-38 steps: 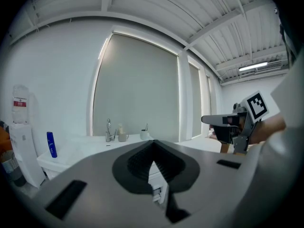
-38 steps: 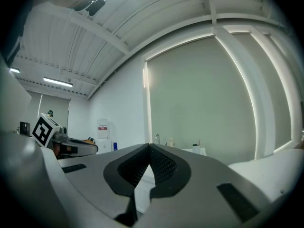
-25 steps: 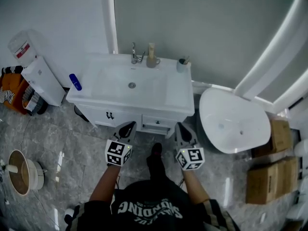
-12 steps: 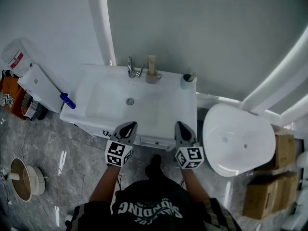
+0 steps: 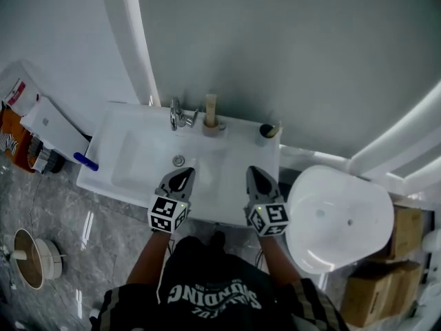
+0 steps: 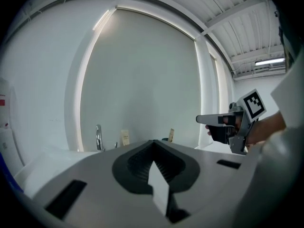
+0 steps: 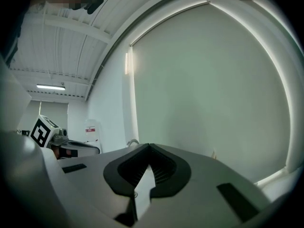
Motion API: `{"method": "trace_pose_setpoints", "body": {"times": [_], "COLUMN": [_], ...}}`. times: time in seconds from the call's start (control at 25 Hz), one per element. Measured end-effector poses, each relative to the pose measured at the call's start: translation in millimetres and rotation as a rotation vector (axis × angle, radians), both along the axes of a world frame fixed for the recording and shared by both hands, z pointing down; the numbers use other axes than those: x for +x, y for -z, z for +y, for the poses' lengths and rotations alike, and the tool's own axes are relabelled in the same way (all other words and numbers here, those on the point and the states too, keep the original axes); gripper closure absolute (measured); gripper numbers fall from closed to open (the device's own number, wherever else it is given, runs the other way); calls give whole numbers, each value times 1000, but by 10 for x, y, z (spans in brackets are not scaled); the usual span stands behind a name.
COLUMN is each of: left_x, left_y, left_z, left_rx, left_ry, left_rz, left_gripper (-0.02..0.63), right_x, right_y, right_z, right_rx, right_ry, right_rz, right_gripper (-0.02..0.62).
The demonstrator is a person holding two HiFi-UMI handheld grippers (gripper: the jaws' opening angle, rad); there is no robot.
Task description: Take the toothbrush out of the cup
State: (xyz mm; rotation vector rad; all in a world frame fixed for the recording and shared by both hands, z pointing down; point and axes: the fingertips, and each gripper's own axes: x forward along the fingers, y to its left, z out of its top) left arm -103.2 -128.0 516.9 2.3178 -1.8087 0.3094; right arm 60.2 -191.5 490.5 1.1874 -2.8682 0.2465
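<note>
Hovering empty with jaws pressed together, left hand-held gripper [image 5: 180, 178] and right hand-held gripper [image 5: 257, 178] are facing the reach; grabbing the pale toothbrush [image 5: 276, 127] in the small dark cup [image 5: 265, 132] likely needs spread jaws.

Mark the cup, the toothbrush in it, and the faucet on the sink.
cup [image 5: 265, 131], head view, its dark rim.
toothbrush [image 5: 275, 127], head view, the pale end sticking out of the cup.
faucet [image 5: 175, 113], head view, the chrome spout.
</note>
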Motion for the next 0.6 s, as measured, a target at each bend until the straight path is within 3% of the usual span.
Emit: {"method": "trace_pose_setpoints", "body": {"times": [0.6], "left_x": [-48], "left_y": [-86], "left_z": [-708], "left_rx": [-6], "left_ry": [-50], "left_rz": [34], "left_gripper": [606], "right_x": [-136], "right_y": [-232], "right_z": [-581], "right_rx": [-39], "right_ry": [-42], "right_rz": [15], "right_gripper": [598]}}
